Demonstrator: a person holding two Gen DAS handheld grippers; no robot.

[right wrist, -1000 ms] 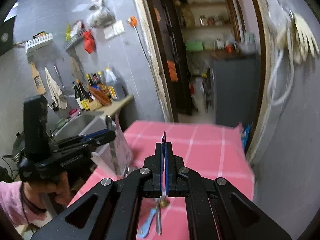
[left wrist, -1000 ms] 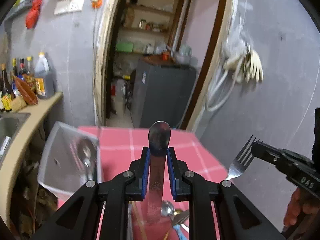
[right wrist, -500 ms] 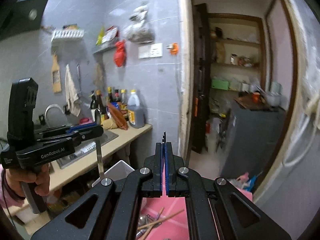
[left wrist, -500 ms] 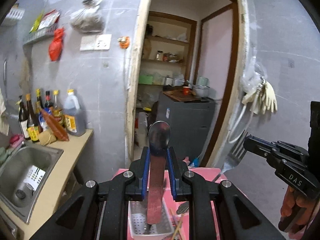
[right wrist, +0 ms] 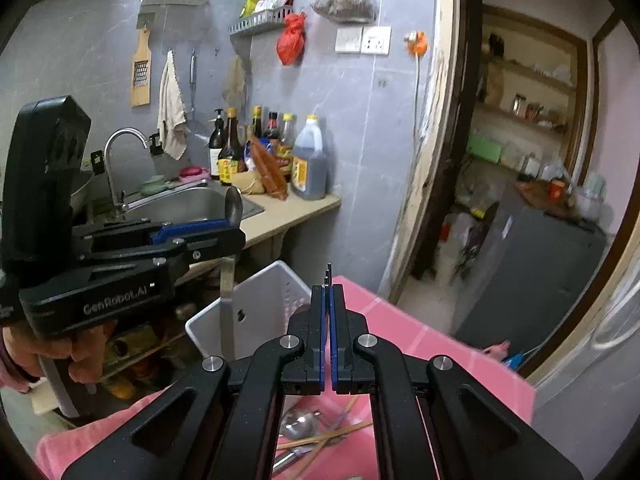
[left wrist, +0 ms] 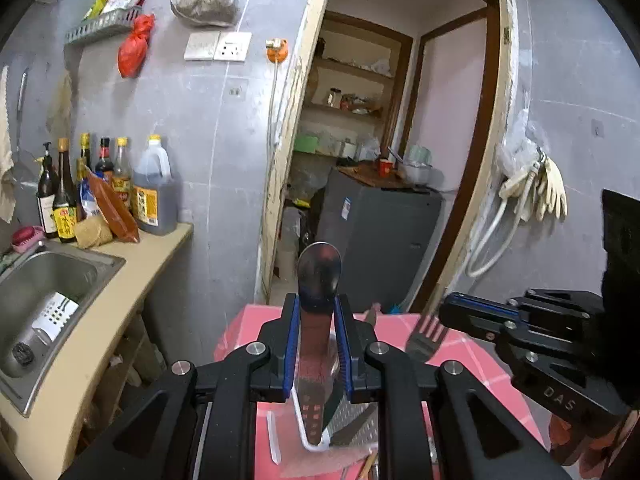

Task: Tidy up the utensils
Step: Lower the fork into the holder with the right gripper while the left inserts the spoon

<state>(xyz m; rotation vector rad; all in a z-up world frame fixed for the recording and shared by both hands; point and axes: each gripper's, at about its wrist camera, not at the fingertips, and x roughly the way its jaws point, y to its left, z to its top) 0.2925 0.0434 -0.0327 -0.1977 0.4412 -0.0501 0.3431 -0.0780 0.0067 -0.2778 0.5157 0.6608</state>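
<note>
My left gripper (left wrist: 317, 344) is clamped on a steel spoon (left wrist: 319, 280) — its long axis runs straight along my fingers, bowl pointing up and away toward the doorway, handle hanging down below the blue pads. Seen from my right side, that spoon (right wrist: 232, 216) stands nearly upright over the white perforated basket (right wrist: 256, 304), its handle reaching down in front of the basket's wall; I cannot tell whether the tip is inside. My right gripper (right wrist: 329, 336) is pinched almost fully closed on a fork (left wrist: 426, 338), held edge-on, so only thin tines (right wrist: 328, 274) poke out above the pads, pointing forward and up. The basket sits at the edge of the pink checked tablecloth (right wrist: 440, 356). On the cloth below my right fingers lie loose pieces — another spoon (right wrist: 300, 426) and wooden chopsticks (right wrist: 332, 436), crossing one another. Beyond stand the sink (right wrist: 188, 204) with its tap and a row of sauce bottles (right wrist: 276, 152) on the counter, well apart from the table.
</note>
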